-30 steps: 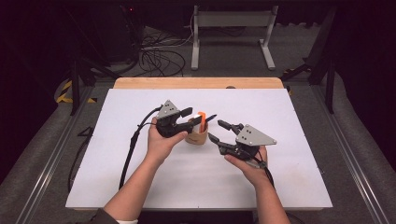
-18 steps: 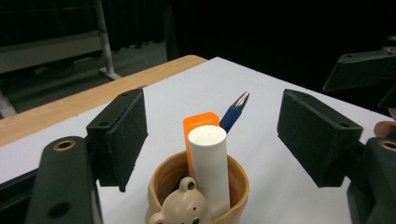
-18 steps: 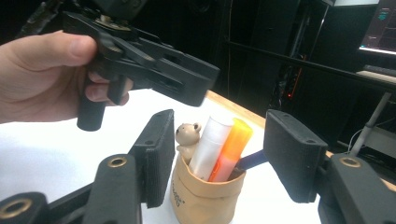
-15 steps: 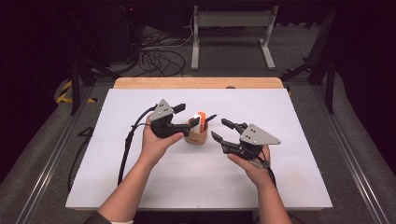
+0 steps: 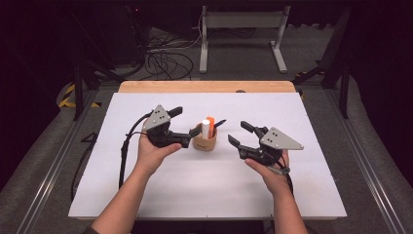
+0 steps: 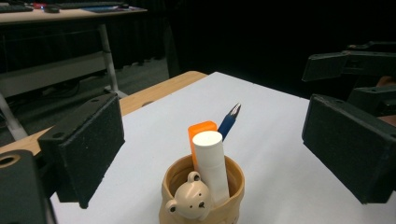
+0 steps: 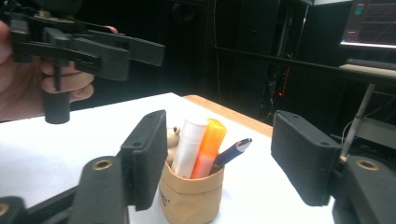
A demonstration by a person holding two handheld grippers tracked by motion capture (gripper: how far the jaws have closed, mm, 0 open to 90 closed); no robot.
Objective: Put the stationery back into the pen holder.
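Three things stand in the tan bear-faced cup (image 5: 204, 142) at the middle of the white counter (image 5: 146, 195): a white tube (image 6: 211, 163), an orange marker (image 7: 208, 145) and a blue pen (image 7: 232, 153). Left tool (image 5: 186, 127), just beside the cup, has just been opening and stands spread, nothing between its jaws. Right tool (image 5: 240, 133), near the cup's other side, has also been opening and holds nothing.

Tan cup (image 6: 201, 198) with beige bear face; white tube (image 6: 211, 161), orange marker (image 6: 201, 130), blue pen (image 6: 229, 122) inside. Tabletop (image 5: 160, 185) white, wooden far edge. Gripper pads (image 6: 84, 144) black.
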